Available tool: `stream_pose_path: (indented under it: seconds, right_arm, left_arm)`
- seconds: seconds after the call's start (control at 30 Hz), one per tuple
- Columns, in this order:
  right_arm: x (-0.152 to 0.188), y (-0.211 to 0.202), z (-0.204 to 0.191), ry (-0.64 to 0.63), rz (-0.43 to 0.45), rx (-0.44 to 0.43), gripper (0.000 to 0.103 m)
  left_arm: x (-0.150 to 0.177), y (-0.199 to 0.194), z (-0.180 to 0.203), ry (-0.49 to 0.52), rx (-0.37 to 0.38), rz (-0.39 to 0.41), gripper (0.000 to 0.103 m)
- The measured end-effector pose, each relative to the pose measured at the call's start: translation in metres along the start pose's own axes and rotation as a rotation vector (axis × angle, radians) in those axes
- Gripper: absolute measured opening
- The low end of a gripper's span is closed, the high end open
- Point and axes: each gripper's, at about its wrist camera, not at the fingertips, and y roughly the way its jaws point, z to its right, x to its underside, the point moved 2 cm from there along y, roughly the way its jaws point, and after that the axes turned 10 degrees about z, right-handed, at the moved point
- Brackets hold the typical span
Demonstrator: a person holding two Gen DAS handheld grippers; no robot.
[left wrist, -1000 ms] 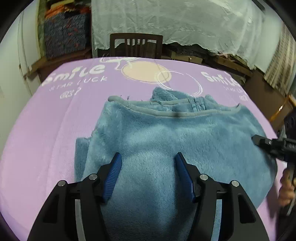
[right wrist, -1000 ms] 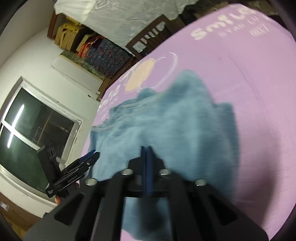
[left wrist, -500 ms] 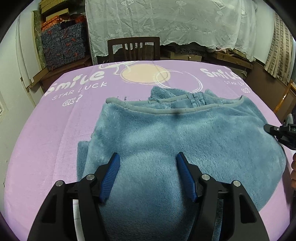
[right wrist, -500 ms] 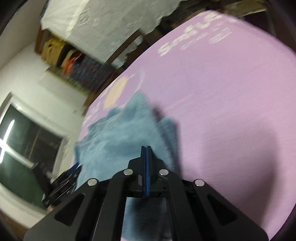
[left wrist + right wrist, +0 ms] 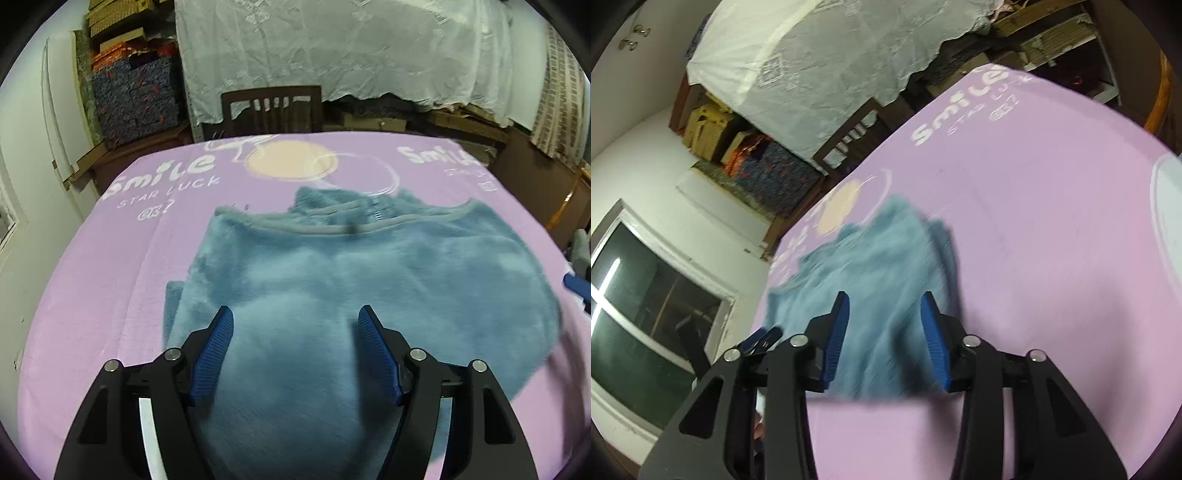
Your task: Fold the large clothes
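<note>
Below both spread claws: blue fleece garment [image 5: 332, 288], unheld.

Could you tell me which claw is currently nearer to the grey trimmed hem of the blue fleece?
Left. The left claw hangs open over the fleece, facing the hem; the right claw is open at its side edge.

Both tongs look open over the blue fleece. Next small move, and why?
Probably lower the left tongs onto the near hem of the blue fleece and pinch it. Both left and right tongs are open and hold nothing; the fleece lies partly folded on the purple sheet.
</note>
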Motion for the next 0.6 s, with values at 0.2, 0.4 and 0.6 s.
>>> stream_pose_path:
  seconds: [0.2, 0.4, 0.6]
  right_arm:
    - [0.031, -0.012, -0.009, 0.036, -0.034, -0.033, 0.050]
    - [0.056, -0.012, -0.015, 0.079, -0.074, -0.045, 0.053]
    - [0.072, -0.016, -0.015, 0.115, -0.086, -0.028, 0.056]
  left_arm:
    - [-0.005, -0.031, 0.021, 0.016, 0.054, 0.061, 0.076]
    - [0.003, -0.033, 0.044, 0.047, 0.077, 0.052, 0.079]
    - [0.022, -0.001, 0.051, 0.078, 0.046, -0.041, 0.086]
